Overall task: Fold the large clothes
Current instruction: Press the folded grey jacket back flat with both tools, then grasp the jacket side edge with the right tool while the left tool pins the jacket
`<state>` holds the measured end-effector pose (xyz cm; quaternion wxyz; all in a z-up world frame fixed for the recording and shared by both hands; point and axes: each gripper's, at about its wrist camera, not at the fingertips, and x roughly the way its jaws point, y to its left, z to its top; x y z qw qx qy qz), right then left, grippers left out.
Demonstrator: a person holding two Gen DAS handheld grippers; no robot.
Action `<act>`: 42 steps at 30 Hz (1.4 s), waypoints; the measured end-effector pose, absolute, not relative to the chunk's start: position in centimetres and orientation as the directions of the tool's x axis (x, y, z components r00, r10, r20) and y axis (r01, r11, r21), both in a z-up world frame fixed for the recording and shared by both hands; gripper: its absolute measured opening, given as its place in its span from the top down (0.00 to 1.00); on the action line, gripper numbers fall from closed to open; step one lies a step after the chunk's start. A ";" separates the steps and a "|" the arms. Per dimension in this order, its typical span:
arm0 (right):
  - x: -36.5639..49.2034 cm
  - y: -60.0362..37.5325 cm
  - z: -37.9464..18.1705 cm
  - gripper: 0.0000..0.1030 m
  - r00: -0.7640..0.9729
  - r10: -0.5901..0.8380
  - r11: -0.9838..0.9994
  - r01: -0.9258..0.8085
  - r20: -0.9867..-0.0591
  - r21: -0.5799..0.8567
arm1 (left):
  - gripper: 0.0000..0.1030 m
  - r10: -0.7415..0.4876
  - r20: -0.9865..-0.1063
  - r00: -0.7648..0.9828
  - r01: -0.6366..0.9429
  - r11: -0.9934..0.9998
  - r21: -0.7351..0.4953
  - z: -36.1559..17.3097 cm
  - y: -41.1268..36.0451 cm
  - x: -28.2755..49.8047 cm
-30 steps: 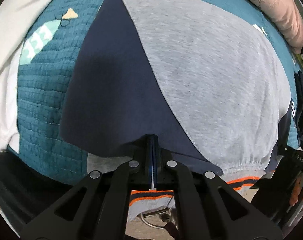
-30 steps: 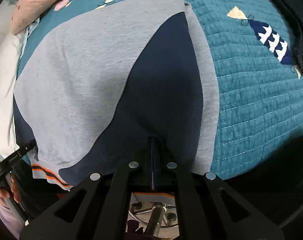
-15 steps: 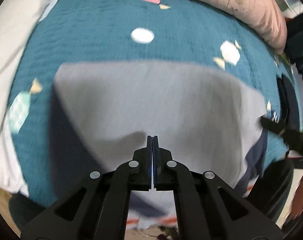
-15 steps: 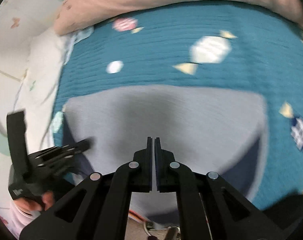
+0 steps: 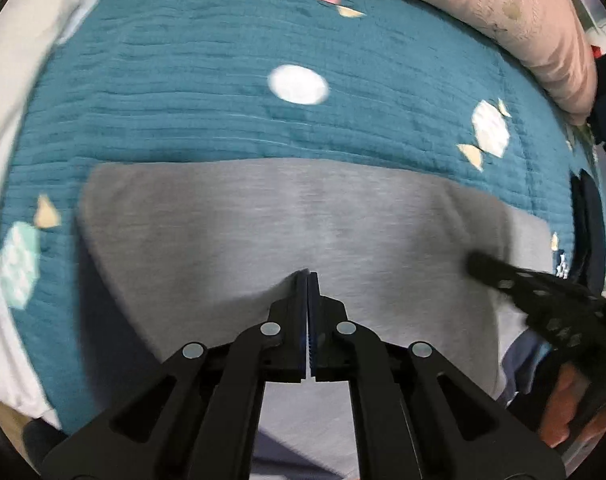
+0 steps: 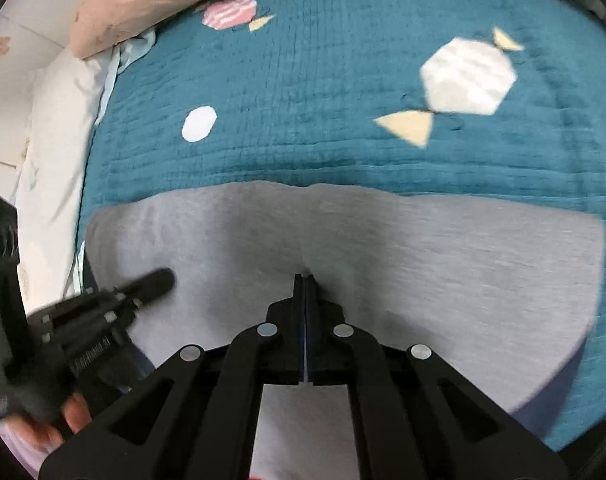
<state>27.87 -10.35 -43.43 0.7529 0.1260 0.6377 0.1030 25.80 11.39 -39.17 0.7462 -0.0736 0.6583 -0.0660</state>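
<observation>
Grey garment, folded over since a second ago, hides its navy panel; both claws pinched on its edge.

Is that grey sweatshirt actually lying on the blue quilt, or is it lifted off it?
Touching. In the right wrist view the grey sweatshirt lies flat on the blue quilt, its far edge meeting the quilt with no gap; the left wrist view agrees.
</observation>
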 end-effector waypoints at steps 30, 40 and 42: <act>25.6 -22.5 -42.1 0.97 0.222 0.170 0.940 0.256 -0.960 0.226 | 0.97 -0.046 -0.992 0.121 0.002 0.999 -0.046 -37.6 12.5 26.5; 20.1 -25.8 -38.4 0.94 0.322 0.195 0.923 0.259 -0.926 0.284 | 0.98 -0.213 -0.958 0.189 0.110 0.975 -0.195 -33.6 3.1 27.3; 19.1 -26.0 -38.7 0.94 0.326 0.218 0.912 0.267 -0.920 0.311 | 0.99 -0.234 -0.960 0.154 0.092 0.971 -0.222 -35.5 1.4 28.7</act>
